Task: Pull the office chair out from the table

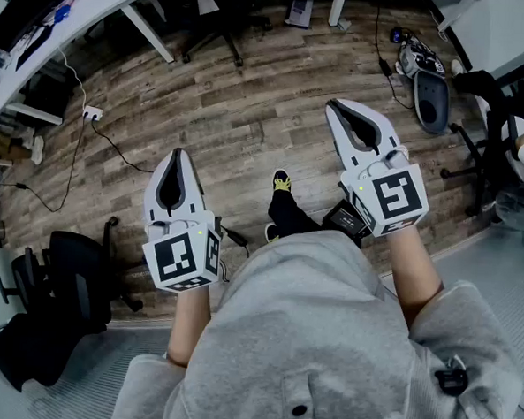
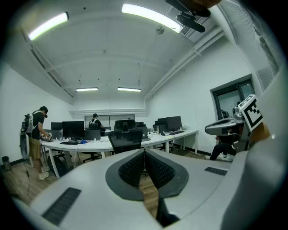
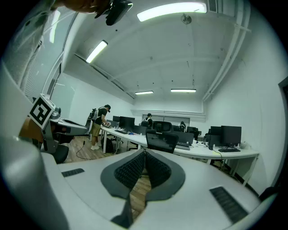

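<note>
Office chair (image 2: 126,138) stands against the white bench (image 2: 81,145), well ahead; left gripper (image 1: 177,159) and right gripper (image 1: 339,110) both closed, holding nothing.

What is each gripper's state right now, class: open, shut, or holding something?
Left gripper: shut, holding nothing.
Right gripper: shut, holding nothing.

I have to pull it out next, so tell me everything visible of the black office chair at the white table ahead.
The office chair is black, with a mesh-looking back panel in a darker frame. It stands upright, tucked in at the long white table, its back toward the camera. Seat and base are out of sight. It looks unoccupied.
</note>
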Demonstrator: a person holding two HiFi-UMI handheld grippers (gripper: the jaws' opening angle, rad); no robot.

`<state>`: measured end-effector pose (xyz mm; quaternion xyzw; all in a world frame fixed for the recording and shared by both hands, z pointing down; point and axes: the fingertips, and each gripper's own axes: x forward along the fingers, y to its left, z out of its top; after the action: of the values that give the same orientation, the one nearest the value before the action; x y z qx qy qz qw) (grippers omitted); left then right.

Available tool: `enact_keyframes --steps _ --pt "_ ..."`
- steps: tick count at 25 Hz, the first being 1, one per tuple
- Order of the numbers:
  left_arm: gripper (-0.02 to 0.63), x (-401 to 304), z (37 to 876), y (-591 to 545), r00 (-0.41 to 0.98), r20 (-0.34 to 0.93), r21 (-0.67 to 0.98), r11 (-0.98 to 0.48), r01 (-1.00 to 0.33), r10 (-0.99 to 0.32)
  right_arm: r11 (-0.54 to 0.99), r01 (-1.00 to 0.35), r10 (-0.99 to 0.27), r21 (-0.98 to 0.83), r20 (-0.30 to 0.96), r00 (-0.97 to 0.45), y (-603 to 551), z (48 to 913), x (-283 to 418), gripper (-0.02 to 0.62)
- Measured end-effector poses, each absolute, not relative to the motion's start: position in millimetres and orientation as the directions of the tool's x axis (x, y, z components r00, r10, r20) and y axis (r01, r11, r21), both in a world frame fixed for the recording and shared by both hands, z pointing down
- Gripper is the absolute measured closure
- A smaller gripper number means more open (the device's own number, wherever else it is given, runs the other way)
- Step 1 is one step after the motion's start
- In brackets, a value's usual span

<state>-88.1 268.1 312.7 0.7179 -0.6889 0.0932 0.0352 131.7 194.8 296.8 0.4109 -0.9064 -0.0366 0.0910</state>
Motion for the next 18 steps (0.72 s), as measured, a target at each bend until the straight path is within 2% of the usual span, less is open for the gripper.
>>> enact_keyframes --steps 8,18 --pt "0.592 -99 314 224 0.035 0.194 -0.078 -0.051 -0.996 -0.980 0.662 -0.748 -0.747 0.046 0.130 -0.652 154 303 120 0.563" --pt "0.592 -123 313 136 0.029 0.211 -0.101 -0.052 -0.994 -0.977 0.695 -0.717 -0.715 0.056 0.159 -0.681 69 314 86 0.563"
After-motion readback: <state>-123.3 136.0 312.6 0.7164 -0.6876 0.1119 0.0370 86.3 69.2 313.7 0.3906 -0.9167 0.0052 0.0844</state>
